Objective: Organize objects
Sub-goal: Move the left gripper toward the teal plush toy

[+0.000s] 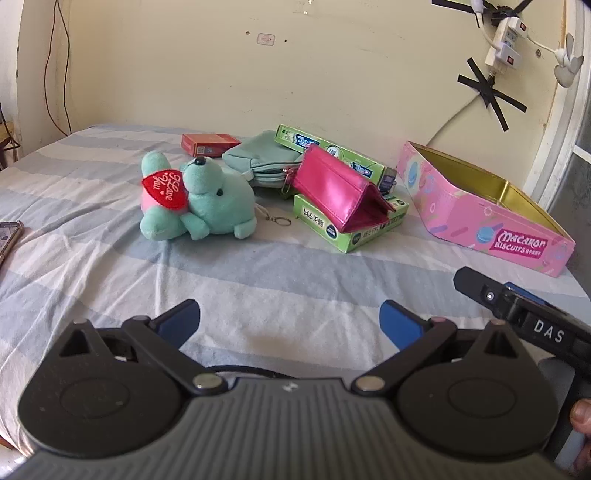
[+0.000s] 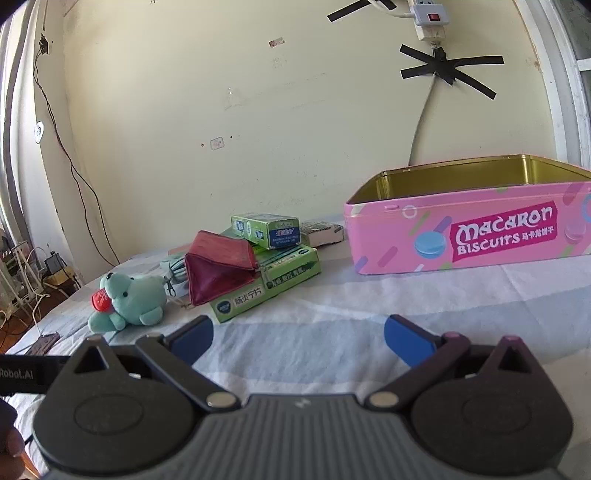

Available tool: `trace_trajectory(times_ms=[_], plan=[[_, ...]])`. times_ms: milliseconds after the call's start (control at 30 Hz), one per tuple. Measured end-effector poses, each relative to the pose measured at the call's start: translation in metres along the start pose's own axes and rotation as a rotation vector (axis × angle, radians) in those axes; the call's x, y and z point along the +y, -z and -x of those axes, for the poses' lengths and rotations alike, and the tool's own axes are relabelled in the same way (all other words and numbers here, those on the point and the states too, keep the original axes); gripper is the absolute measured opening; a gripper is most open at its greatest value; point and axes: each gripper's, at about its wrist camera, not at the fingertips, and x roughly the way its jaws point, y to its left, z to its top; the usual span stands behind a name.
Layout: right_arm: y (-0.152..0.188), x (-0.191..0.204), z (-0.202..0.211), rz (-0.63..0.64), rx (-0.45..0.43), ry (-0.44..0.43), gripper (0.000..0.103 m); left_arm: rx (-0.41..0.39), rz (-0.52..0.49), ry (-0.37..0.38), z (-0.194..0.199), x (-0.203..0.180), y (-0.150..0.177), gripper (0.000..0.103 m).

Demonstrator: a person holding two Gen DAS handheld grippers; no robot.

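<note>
Macaron tin [image 2: 472, 229] fills the right half of my right-hand view and sits at the right edge of my left-hand view; its pink wall reads "Macaron BISCUITS" with Chinese characters after it. Its lid is off, and what I can see of its gold inside holds nothing; the floor of it is hidden from me.

At centre frame in both views lies the clutter. A green box [image 1: 351, 225] printed with Chinese characters has a magenta wallet [image 1: 336, 188] propped open on top of it like a tent. A second green box [image 2: 266, 229] lies behind, partly over the first. A teal zip pouch [image 1: 258, 158] lies to the left of the wallet, and a red box [image 1: 208, 143] lies behind the pouch by the wall. Left of centre lies a teal plush toy [image 1: 199, 195] whose red heart reads "I Love You". A phone [image 1: 9, 236] shows at the left edge.

Everything rests on a bedsheet [image 1: 258, 280] of pale blue, grey and white stripes. Behind is a cream wall [image 1: 332, 74] with black tape crosses [image 2: 447, 70] holding a cable, and a white power strip [image 2: 430, 16] in the upper right.

My left gripper [image 1: 290, 317] and my right gripper [image 2: 298, 332] both have their blue pads wide apart, with nothing between them but sheet. In the left-hand view my right gripper's black body carries the letters "DAS".
</note>
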Motion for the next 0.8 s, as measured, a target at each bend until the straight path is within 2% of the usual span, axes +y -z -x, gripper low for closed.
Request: trace_trajectory(times_ms=[233,433,500,567,667,733,800], plan=[[0.002,0.001,-0.004,0.002,0.013,0.011,0.103,0.025,0.015,0.031,-0.005,0.005,0.001,0.103],[0.001,0.0,-0.003,0.004,0.007,0.018,0.1,0.012,0.044,0.002,-0.009,0.024,-0.006,0.103],[0.0,0.002,-0.004,0.023,0.017,0.012,0.092,-0.01,0.049,-0.018,-0.008,0.036,-0.013,0.103],[-0.004,0.005,-0.007,0.054,0.038,-0.017,0.073,-0.043,0.054,-0.029,-0.005,0.05,-0.022,0.103],[-0.012,0.018,-0.016,0.122,0.083,-0.087,0.056,-0.106,0.05,-0.054,0.001,0.075,-0.039,0.103],[-0.02,0.029,-0.024,0.157,0.11,-0.14,0.048,-0.136,0.07,-0.049,0.002,0.09,-0.049,0.096],[-0.028,0.047,-0.035,0.202,0.132,-0.206,0.043,-0.136,0.105,-0.026,-0.002,0.103,-0.057,0.095]])
